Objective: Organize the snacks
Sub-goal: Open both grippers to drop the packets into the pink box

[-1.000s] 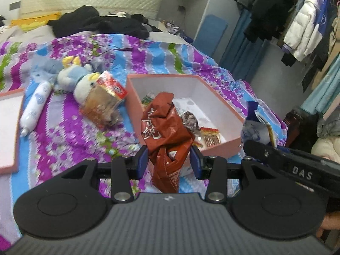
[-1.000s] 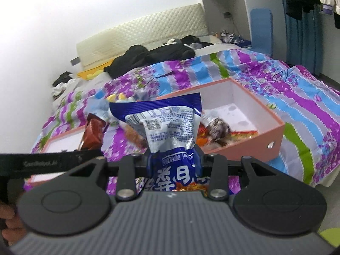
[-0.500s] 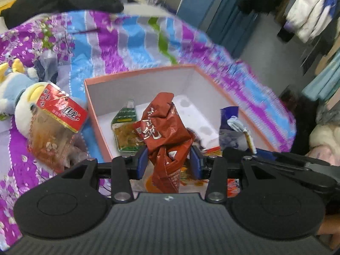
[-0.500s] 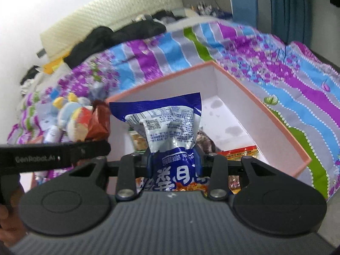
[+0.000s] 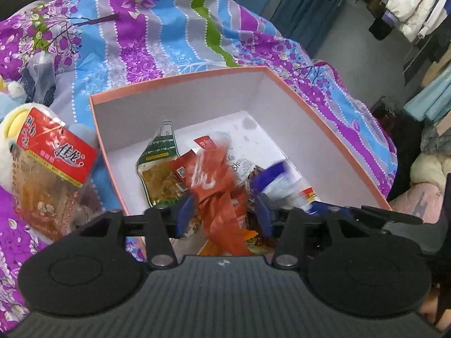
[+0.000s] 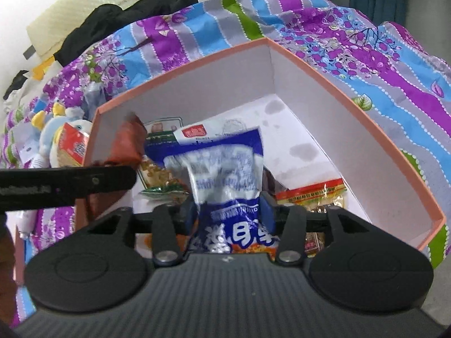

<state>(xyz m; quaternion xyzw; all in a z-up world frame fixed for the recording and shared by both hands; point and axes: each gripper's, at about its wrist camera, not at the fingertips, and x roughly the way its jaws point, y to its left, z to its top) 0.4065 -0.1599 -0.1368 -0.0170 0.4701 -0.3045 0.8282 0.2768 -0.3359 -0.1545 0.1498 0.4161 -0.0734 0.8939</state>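
Observation:
A pink box point(image 5: 180, 81) with white inside walls stands open on the striped bedspread, with several snack packets lying in it. My left gripper point(image 5: 224, 214) hangs over its near end and its jaws are opening. A brown-red packet point(image 5: 217, 191) is blurred between them and clear of the pads. My right gripper point(image 6: 228, 211) is beside it over the same box point(image 6: 338, 90), jaws also opening. A blue and white packet point(image 6: 225, 180) stands blurred between its pads. The brown-red packet point(image 6: 126, 143) also shows at the left of the right wrist view.
A red-labelled snack bag point(image 5: 53, 169) leans on a plush toy point(image 5: 11, 129) left of the box. Inside lie a green packet point(image 5: 160, 169) and a red and yellow packet point(image 6: 313, 194). Black clothes point(image 6: 126, 19) lie at the bed's head. Coats point(image 5: 408, 5) hang at the right.
Both grippers came forward and down from short of the box to over it. Their jaws have widened, and the brown-red and blue packets, held firmly before, now blur loose between them.

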